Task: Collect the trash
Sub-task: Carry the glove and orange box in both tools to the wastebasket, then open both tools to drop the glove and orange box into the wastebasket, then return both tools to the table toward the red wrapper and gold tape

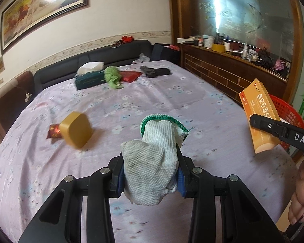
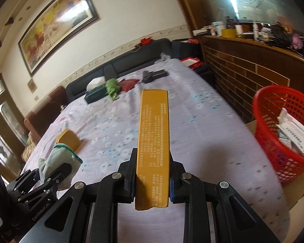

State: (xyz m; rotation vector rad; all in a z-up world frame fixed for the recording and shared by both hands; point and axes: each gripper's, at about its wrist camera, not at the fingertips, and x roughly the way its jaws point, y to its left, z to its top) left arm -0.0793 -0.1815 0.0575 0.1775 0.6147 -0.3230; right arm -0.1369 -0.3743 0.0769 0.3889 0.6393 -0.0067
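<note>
Your left tool holds a white knitted glove with a green cuff; its two pads press the glove from both sides, in the lower centre of the left wrist view. Your right tool is closed narrow on a long orange medicine box, which stands out straight ahead between the pads, in the middle of the right wrist view. In the left wrist view the same box shows at the right edge, tilted, just in front of the red basket. In the right wrist view the basket is at the right side, beside the table, and it already has some white boxes inside.

On the table, covered with a pale purple flowered cloth, a yellow box lies at the left with a small red wrapper touching it. Farther back, in the upper centre, are a dark green tissue box, a green cloth, a red packet and a black object.
</note>
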